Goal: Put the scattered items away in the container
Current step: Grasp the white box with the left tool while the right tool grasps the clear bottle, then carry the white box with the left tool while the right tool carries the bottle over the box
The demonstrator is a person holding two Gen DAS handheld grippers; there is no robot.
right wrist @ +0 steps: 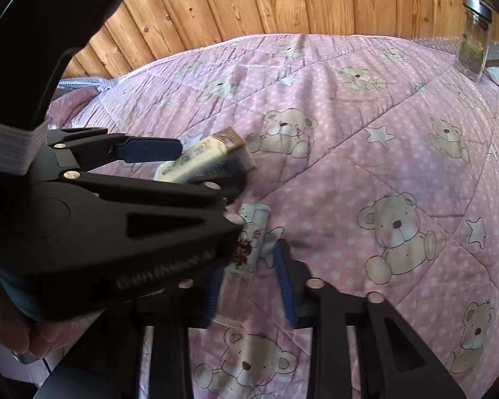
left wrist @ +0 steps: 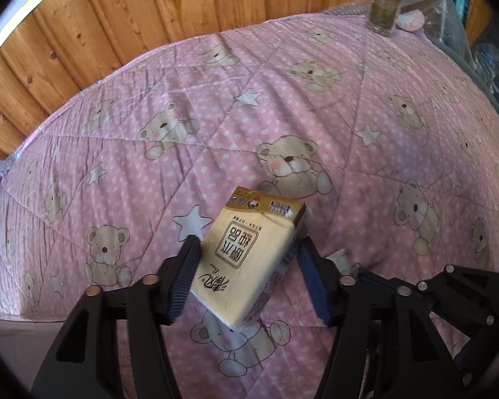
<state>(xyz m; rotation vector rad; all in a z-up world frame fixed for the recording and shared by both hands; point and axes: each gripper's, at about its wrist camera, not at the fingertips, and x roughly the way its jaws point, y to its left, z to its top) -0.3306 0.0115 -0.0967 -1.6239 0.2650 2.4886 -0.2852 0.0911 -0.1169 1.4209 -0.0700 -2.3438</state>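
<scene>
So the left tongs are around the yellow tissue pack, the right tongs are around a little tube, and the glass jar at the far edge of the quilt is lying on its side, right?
Not quite: the glass jar stands upright, not on its side, as both wrist views show. The rest holds: the left tongs are around the yellow tissue pack, and the right tongs around the little tube, on the pink quilt.

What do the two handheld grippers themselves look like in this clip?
Both are matte black plastic scissor-style frames with triangular cut-outs and round metal pivot pins. The left gripper and right gripper each carry ribbed dark blue finger pads. In the right wrist view a grey elastic strap wraps the left gripper's body.
</scene>
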